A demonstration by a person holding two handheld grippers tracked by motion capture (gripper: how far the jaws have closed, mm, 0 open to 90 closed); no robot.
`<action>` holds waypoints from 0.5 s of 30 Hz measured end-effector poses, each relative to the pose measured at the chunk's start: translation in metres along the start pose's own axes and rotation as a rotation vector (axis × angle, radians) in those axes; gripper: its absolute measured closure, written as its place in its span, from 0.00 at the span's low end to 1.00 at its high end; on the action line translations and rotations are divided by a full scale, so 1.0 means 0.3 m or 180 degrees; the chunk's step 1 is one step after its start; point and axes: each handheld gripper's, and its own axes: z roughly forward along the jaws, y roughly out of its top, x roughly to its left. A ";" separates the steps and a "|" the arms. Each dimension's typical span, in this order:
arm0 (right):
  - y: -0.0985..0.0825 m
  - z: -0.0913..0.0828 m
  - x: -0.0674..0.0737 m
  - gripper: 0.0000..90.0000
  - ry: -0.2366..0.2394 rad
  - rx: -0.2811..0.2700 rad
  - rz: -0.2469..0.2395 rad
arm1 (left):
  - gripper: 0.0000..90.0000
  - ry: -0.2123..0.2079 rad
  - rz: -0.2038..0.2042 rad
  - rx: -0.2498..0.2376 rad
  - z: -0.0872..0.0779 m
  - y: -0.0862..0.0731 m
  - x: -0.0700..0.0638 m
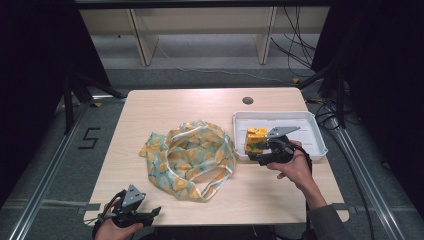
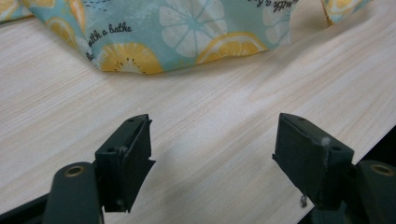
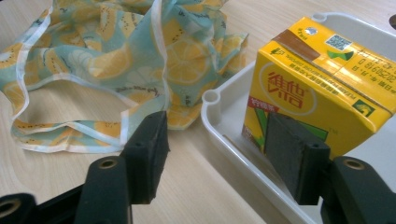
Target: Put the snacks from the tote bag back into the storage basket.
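A yellow drink carton [image 1: 255,139] is seen standing upright inside a white tray [image 1: 315,131] at the right side of the wooden table [image 1: 165,106], near the tray's left wall; in the right gripper view the carton [image 3: 317,93] is shown just inside the tray's rim [image 3: 219,121] with red characters printed on its face. A crumpled cloth bag with a lemon print [image 1: 190,157] is spread over the middle of the table, its right edge lying just beside the tray's left wall, so that it sits between the two grippers. A small round dark hole [image 1: 247,100] is set in the tabletop behind the tray. The right gripper [image 1: 260,152] is held by a hand [image 1: 295,167] that reaches in over the tray's front left corner, pointed leftward and slightly down at the carton. Its jaws are seen parted and have just been opening: one pad [image 3: 289,154] lies in front of the carton's lower face, the other [image 3: 149,149] stands outside the tray over bare wood, and the tray's rim runs between them; nothing is gripped. The left gripper [image 1: 150,212] is held low at the near left edge of the table, well apart from the bag, its jaws spread wide over bare tabletop with nothing between them, the bag's edge [image 2: 187,42] lying ahead of it.
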 end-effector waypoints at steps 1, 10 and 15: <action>0.000 0.000 0.000 0.45 0.0000 0.0000 0.0000 | 0.30 0.0000 0.0000 0.0000 0.000 0.000 0.000; -0.021 0.003 0.052 0.42 0.0042 -0.0068 -0.0004 | 0.30 -0.0001 -0.0049 -0.0043 0.003 0.000 -0.004; -0.037 0.010 0.066 0.38 -0.0008 -0.0056 -0.0046 | 0.30 -0.0001 -0.0027 -0.0032 0.002 0.000 -0.003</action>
